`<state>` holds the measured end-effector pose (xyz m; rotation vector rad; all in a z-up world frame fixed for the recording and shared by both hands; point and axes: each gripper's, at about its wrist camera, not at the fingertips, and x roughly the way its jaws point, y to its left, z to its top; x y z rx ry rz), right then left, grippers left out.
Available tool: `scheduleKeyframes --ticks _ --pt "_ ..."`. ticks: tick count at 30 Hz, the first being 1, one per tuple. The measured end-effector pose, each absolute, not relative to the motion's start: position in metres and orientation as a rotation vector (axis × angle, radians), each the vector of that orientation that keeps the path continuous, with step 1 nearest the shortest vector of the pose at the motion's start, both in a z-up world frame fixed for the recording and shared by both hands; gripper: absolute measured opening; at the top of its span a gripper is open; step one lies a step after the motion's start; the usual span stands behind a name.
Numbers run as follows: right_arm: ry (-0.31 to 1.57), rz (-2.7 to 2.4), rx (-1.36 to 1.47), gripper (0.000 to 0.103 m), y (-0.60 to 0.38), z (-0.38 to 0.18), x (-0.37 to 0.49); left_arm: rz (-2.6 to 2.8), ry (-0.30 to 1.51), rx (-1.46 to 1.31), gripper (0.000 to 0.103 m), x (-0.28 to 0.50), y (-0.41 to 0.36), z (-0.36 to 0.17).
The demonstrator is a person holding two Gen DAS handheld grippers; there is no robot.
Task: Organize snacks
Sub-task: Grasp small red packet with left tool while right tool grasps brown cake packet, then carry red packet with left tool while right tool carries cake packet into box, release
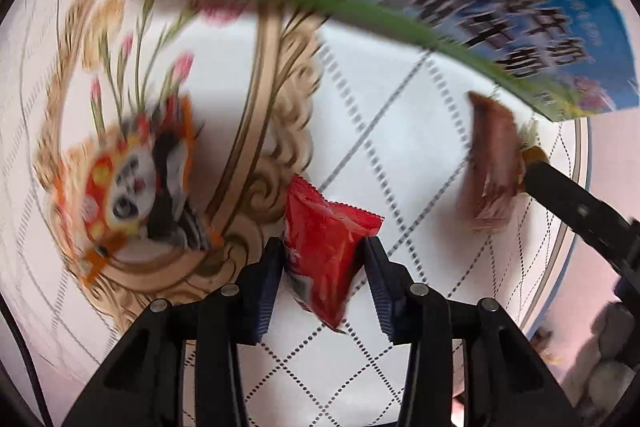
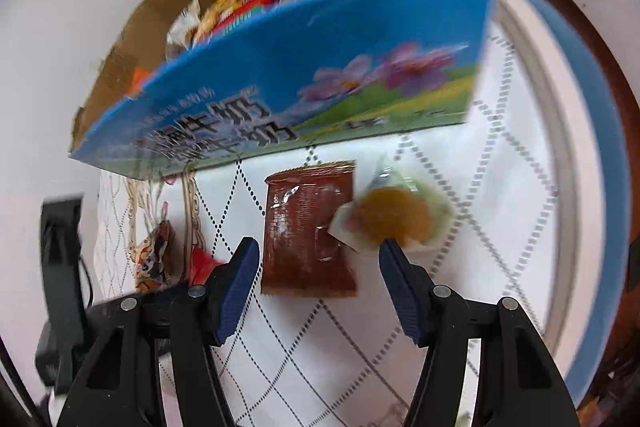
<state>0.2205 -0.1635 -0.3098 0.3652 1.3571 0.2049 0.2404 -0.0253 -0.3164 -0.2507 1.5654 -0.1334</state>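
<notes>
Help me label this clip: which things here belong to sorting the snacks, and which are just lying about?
Job: red snack packet, brown packet, clear-wrapped pastry, panda-face packet, snack-filled cardboard box.
Lying about: patterned tablecloth.

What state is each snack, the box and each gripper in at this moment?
Red packet: clamped between the left gripper's fingers.
Brown packet: flat on the tablecloth, between the right gripper's fingers, not pressed.
Clear-wrapped pastry: lying against the brown packet's edge.
Mask-print packet: lying untouched.
Cardboard box: open-topped, holding snacks.
</notes>
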Motion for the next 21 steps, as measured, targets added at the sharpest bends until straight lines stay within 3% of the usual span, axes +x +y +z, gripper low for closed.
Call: scheduleKeyframes --ticks 6,7,13,21 --pt "1.401 0.181 0.262 0.064 -0.135 -0.341 0.24 -0.124 1.577 -0.285 0.041 0.238 -0.03 -0.33" --pt "1.394 0.189 0.242 0.059 -0.131 -0.34 0.239 -0.124 1.571 -0.279 0.039 0.236 -0.032 -0.329" --pt "1.379 0.218 0.167 0.058 -0.123 -0.33 0.217 -0.123 1.537 -0.228 0.039 0.233 -0.04 -0.317" --pt "1.345 0.26 0.283 0.058 -0.14 -0.308 0.179 -0.184 1.471 -0.218 0.038 0.211 -0.04 -0.273"
